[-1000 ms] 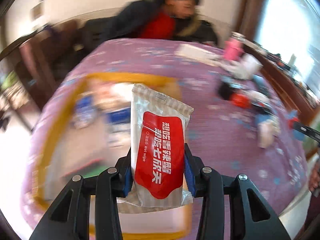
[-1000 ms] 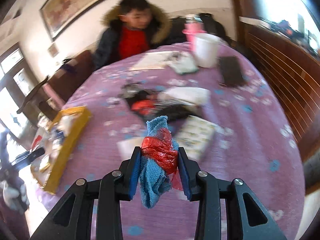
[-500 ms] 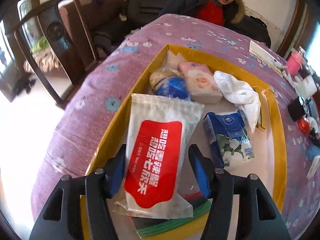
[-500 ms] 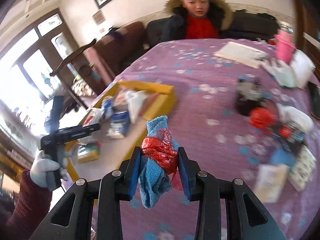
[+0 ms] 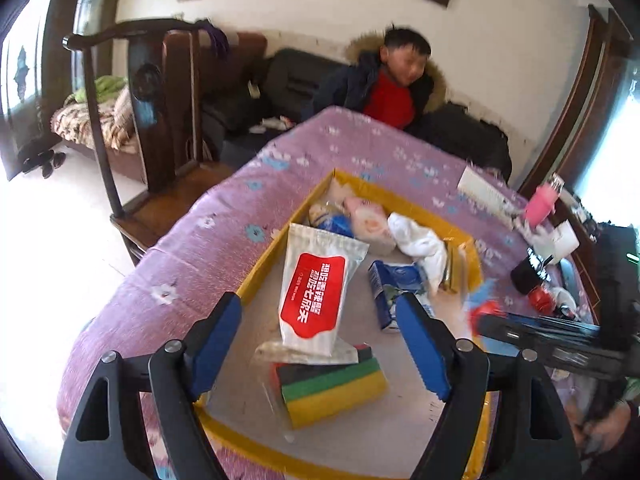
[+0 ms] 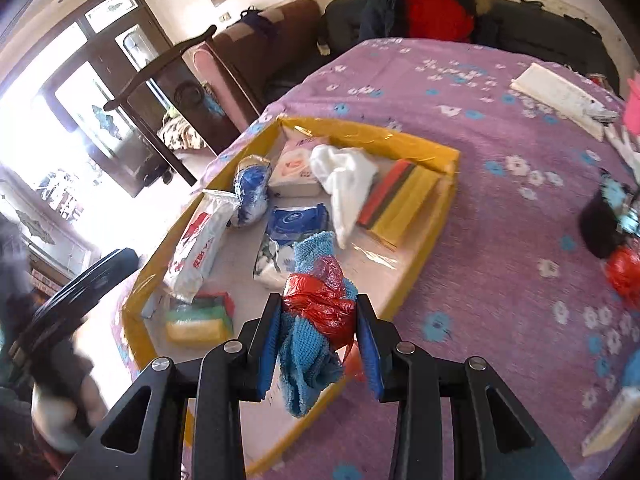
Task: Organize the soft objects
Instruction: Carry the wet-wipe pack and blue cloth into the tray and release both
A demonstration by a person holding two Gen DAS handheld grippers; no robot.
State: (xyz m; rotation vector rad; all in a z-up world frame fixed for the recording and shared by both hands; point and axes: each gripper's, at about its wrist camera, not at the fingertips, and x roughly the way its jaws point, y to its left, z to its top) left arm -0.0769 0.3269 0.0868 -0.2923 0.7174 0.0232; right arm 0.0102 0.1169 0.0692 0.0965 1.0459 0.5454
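The left hand-held gripper [image 5: 320,340] hangs over the yellow tray [image 5: 260,268], its jaws opening and its pads clear of the wipes pack [image 5: 316,292], which lies in the tray with its lower end on a striped sponge [image 5: 332,384]. The right hand-held gripper [image 6: 316,340] is clamped on a blue cloth [image 6: 308,364] wrapped in red plastic, just above the tray's near edge. Also in the tray lie a white cloth [image 6: 344,176], a blue tissue pack [image 6: 288,220] and a pink pack [image 6: 294,168]. The tray rests on the purple tabletop [image 6: 500,208].
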